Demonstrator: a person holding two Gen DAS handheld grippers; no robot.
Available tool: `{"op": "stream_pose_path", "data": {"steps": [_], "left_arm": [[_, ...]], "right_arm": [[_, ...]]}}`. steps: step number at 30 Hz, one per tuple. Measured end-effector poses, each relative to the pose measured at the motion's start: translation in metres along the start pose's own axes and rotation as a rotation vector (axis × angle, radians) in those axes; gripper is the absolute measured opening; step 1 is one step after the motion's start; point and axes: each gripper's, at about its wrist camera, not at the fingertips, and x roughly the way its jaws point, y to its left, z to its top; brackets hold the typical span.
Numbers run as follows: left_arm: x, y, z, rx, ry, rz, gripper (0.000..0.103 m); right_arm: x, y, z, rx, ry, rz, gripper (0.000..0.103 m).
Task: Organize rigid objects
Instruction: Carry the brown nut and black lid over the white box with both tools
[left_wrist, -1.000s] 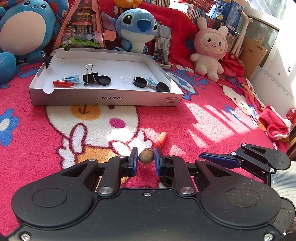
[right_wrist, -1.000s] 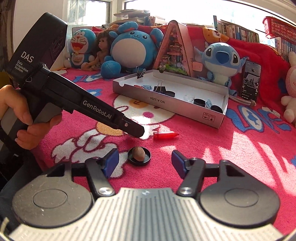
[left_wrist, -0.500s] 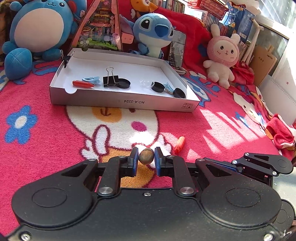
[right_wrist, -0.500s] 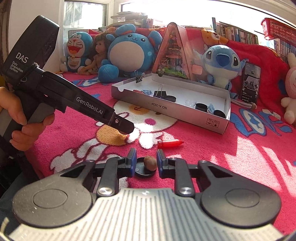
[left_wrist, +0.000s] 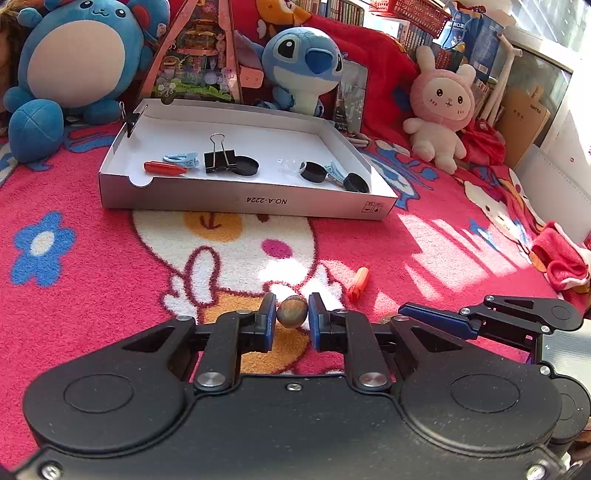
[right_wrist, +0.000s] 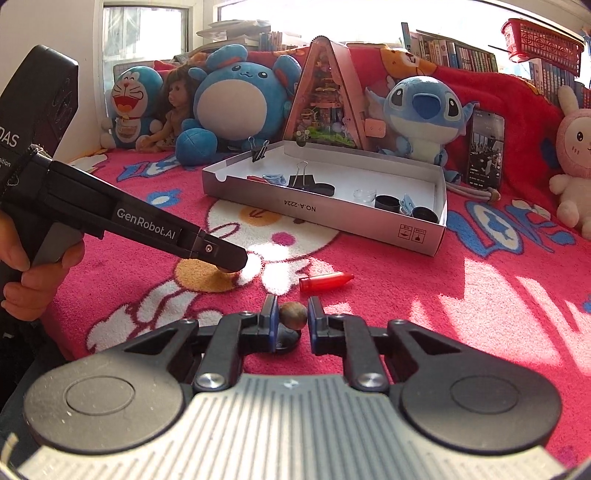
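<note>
My left gripper (left_wrist: 291, 314) is shut on a small brown nut (left_wrist: 291, 311) held over the pink blanket. My right gripper (right_wrist: 291, 317) has its jaws closing on a second brown nut (right_wrist: 293, 315), pads against its sides, just over a black lid (right_wrist: 286, 339) on the blanket. A red cap (right_wrist: 325, 282) lies just beyond it. The white cardboard box (left_wrist: 243, 201) farther back holds a binder clip (left_wrist: 219, 158), black lids, blue clips and a red cap. In the right wrist view my left gripper (right_wrist: 229, 260) reaches in from the left, a hand on its handle.
Plush toys (left_wrist: 74, 62) and a triangular model house (right_wrist: 325, 96) line the back behind the box. A phone (right_wrist: 485, 147) leans against the red throw. A red cloth (left_wrist: 561, 258) lies at the right edge. Open blanket lies between grippers and box.
The right gripper went from wide open to shut on the brown nut in the black lid. The left gripper kept its nut and swung slightly, so the box now sits more central.
</note>
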Motion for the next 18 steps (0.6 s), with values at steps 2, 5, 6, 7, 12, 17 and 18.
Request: {"op": "stream_pose_path", "data": {"steps": [2,5,6,7,12,17,18], "left_arm": [[-0.002,-0.002,-0.001,0.01,-0.003,-0.002,0.017],[-0.004,-0.005,-0.006,0.037,-0.003,0.001,0.018],[-0.003,-0.006,-0.008,0.044,-0.001,0.001,0.018],[-0.003,-0.007,-0.01,0.051,0.002,0.002,0.018],[0.0,-0.01,-0.014,0.063,0.003,0.007,0.019],[0.003,-0.014,-0.016,0.087,0.009,0.009,0.022],[0.004,-0.014,-0.016,0.085,0.011,0.016,0.018]], "right_arm": [[-0.001,-0.003,0.001,0.015,-0.01,-0.009,0.021],[-0.001,-0.007,0.002,0.034,-0.013,-0.025,0.021],[-0.001,-0.008,0.001,0.041,-0.013,-0.029,0.021],[-0.001,-0.009,0.001,0.045,-0.012,-0.031,0.021],[0.0,-0.012,0.0,0.059,-0.014,-0.047,0.021],[-0.001,-0.013,0.002,0.065,-0.021,-0.057,0.021],[-0.001,-0.013,0.002,0.068,-0.023,-0.062,0.021]]}}
